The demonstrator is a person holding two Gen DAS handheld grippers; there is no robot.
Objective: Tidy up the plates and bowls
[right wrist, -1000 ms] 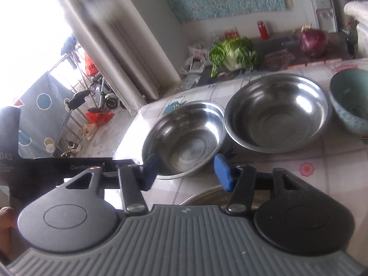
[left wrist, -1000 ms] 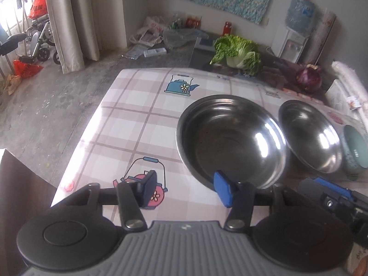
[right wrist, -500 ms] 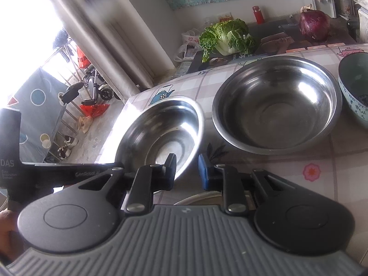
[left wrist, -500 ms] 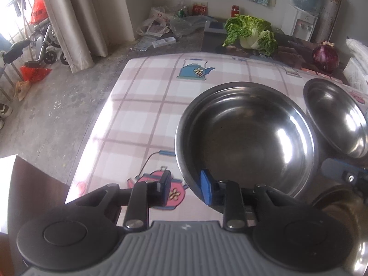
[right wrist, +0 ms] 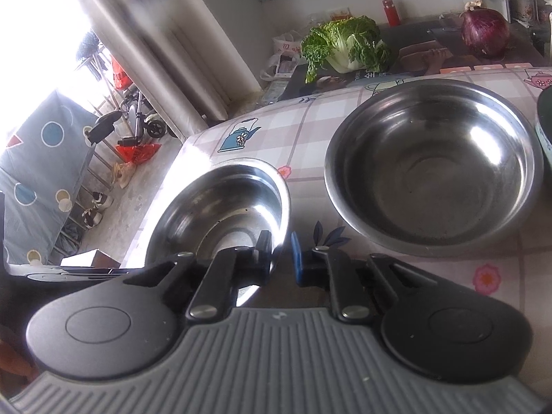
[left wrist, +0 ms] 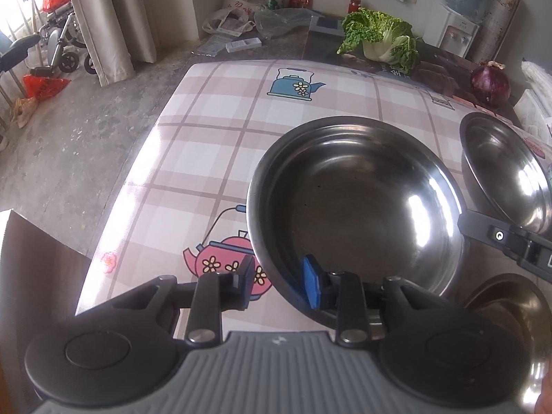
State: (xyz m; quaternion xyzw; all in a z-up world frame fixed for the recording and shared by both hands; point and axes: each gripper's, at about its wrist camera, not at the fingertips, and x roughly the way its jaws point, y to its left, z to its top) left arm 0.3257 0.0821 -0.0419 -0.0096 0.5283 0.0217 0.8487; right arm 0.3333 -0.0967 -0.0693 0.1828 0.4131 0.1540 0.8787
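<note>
A large steel bowl (left wrist: 355,207) sits on the checked tablecloth (left wrist: 220,145). My left gripper (left wrist: 277,281) straddles its near rim, one pad outside and one inside, with a gap still showing between pads and rim. The same bowl shows in the right wrist view (right wrist: 227,214), tilted, where my right gripper (right wrist: 281,250) is shut on its right rim. A second steel bowl (right wrist: 431,169) stands to the right, also in the left wrist view (left wrist: 507,169).
A blue-green ceramic bowl (right wrist: 545,120) stands at the far right edge. Another steel dish (left wrist: 510,303) lies near me, under the right gripper. A cabbage (left wrist: 383,38) and a red onion (left wrist: 490,82) lie beyond the table's far edge. The table's left edge drops to the floor.
Both grippers moved in onto the left steel bowl. The left jaws narrowed around its near rim. The right jaws closed on its right rim, and the bowl now tilts.
</note>
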